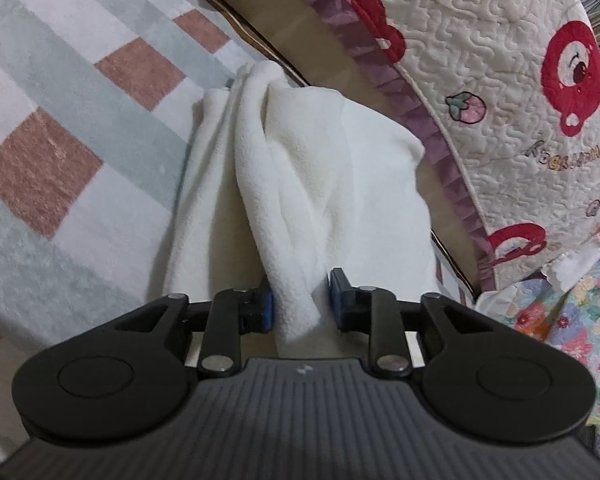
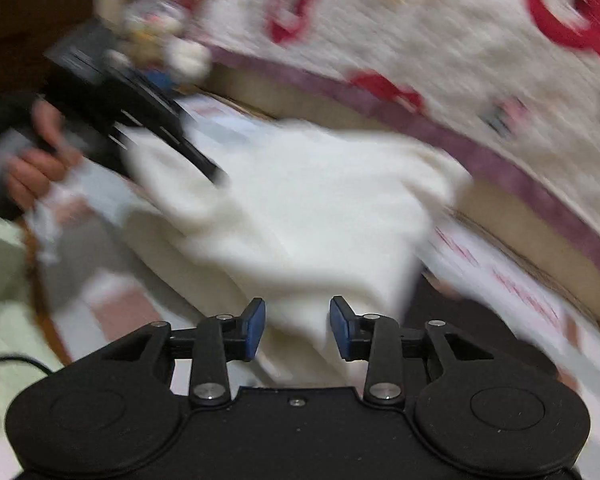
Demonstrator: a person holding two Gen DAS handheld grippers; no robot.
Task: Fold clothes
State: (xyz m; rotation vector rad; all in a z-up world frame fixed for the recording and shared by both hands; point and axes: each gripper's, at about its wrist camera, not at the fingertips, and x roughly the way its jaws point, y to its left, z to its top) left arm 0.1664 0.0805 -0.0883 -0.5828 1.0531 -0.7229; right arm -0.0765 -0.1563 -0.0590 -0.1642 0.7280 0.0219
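Note:
A white fleece garment [image 1: 300, 168] lies bunched on the bed, and a thick fold of it runs up between the jaws of my left gripper [image 1: 301, 302]. The blue pads [image 1: 266, 308] close on that fold. The right wrist view is blurred. There the same garment [image 2: 300, 208] spreads out in front of my right gripper [image 2: 298, 328], whose jaws stand apart with cloth showing between and beyond them, not pressed. At the upper left of that view a hand [image 2: 36, 156] holds the left gripper [image 2: 208, 168], whose tip is in the garment's edge.
A blanket [image 1: 80, 92] checked in grey, white and brown covers the bed at left. A quilted cream cover [image 1: 500, 60] with red bears and purple trim hangs over a tan edge behind the garment. A floral quilt [image 1: 572, 320] lies at the right.

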